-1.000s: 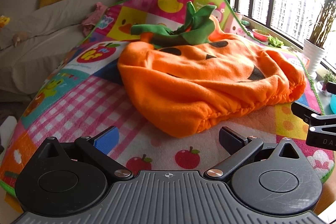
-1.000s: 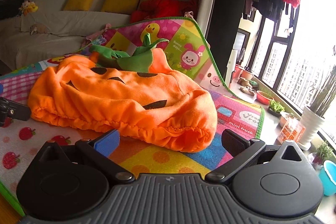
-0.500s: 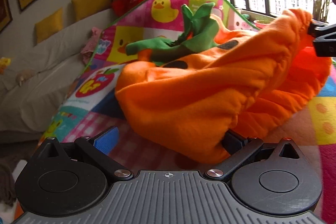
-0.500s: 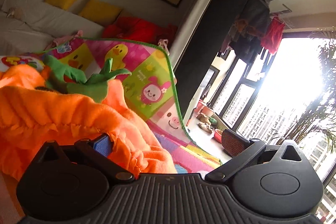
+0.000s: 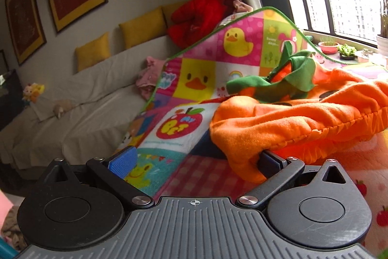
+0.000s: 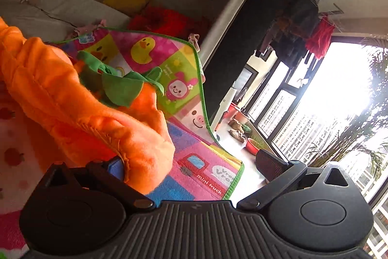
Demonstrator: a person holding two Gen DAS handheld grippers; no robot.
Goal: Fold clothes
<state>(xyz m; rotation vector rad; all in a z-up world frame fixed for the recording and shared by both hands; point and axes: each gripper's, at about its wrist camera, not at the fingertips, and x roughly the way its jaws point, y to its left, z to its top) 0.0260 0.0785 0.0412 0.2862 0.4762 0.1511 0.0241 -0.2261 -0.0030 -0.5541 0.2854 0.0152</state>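
Since a second ago both grippers have lifted the pumpkin costume's (image 5: pixel 291 123) hem off the play mat (image 5: pixel 201 79) and carried it toward the green leaf collar (image 5: pixel 286 79).

Left gripper (image 5: pixel 194 162): jaws wide apart, blue pad on the left finger (image 5: pixel 122 162) bare, costume hem draped over the right finger only, fabric bunched ahead of and right of the jaws. No pinch visible.

Right gripper (image 6: pixel 194 162): jaws also wide, orange hem (image 6: pixel 135 142) hooked over the left finger, right finger (image 6: pixel 271 164) bare with mat and window beyond.

Costume hangs between the two grippers, its far part resting on the mat; collar sits ahead of both jaws. Sofa (image 5: pixel 80 108) with yellow cushions (image 5: pixel 143 26) beyond the left jaws.
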